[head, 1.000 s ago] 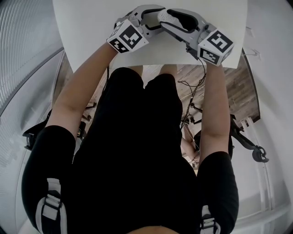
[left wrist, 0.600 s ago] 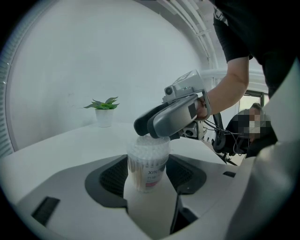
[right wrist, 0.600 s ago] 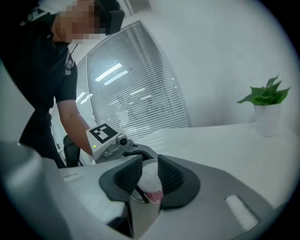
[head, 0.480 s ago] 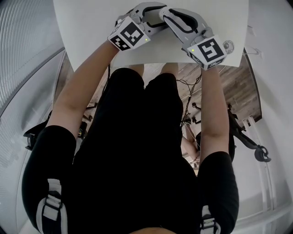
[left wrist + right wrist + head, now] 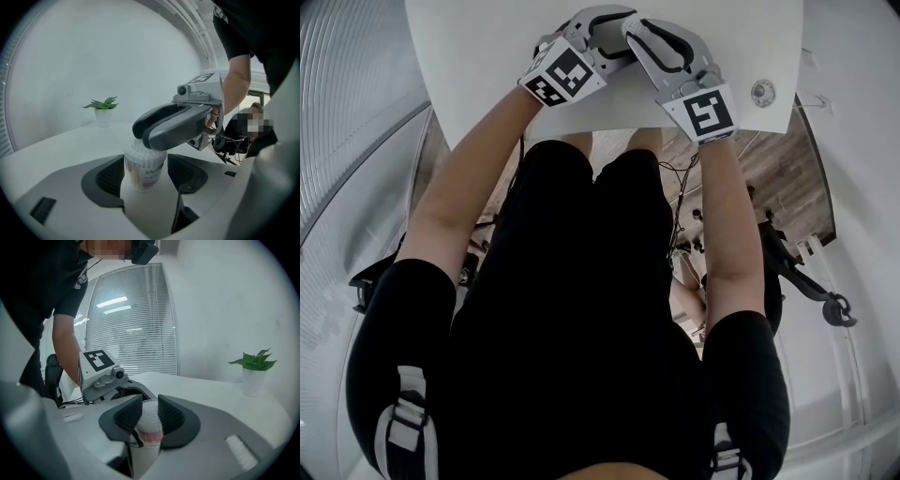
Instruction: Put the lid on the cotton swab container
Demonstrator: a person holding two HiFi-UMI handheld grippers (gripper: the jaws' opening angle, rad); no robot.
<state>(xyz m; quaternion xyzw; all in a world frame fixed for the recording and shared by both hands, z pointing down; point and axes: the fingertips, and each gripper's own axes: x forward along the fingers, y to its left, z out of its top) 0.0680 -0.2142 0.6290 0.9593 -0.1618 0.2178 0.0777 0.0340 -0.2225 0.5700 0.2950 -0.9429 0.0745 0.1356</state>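
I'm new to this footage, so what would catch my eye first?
A clear cotton swab container stands on the white table between the left tongs, which have just been opening and don't touch it. The right tongs, just closed, clamp its top from the opposite side. A small potted plant sits farther back.

A clear plastic cylindrical cotton swab container [image 5: 143, 165] is stood on the white table [image 5: 487, 56], between the jaws of the left gripper [image 5: 147, 177], which have just been opened wider. Its top is clasped by the right gripper [image 5: 150, 416], whose jaws have just been closed. A small round lid [image 5: 762, 92] is laid to the right, and a small potted green plant [image 5: 102, 112] is set behind.
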